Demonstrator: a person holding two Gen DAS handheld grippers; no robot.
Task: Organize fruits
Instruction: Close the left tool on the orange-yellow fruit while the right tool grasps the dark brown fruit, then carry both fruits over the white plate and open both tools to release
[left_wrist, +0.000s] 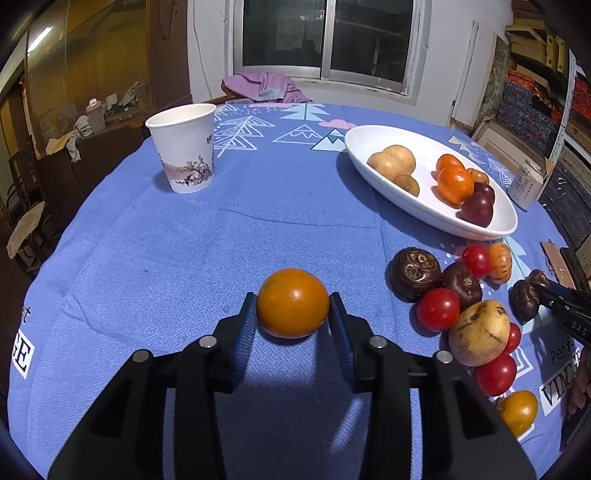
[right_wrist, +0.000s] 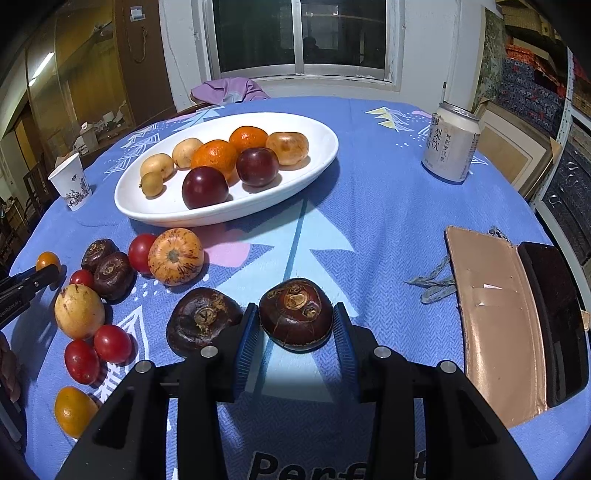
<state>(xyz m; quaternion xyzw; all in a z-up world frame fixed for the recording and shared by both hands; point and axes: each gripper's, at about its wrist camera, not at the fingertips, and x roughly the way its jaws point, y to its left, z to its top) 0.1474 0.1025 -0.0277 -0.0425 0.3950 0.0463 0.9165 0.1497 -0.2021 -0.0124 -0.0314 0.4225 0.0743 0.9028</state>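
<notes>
Two grips: the left hand-held gripper (left_wrist: 292, 308) clamps a smooth orange tomato (left_wrist: 292, 302) at lower centre, with bare blue woven tabletop (left_wrist: 166, 258) open to its left up to a paper cup (left_wrist: 184, 147). The right hand-held gripper (right_wrist: 295, 319) pinches a dark water chestnut (right_wrist: 295, 314); loose fruit crowds the left below the white oval dish (right_wrist: 317, 162).

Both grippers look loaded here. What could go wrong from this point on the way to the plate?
The left gripper pinches a smooth round orange fruit only at its sides, so it may slip. The right gripper holds a water chestnut touching a second one, which lifting may drag. The white plate is crowded; additions could roll.
</notes>
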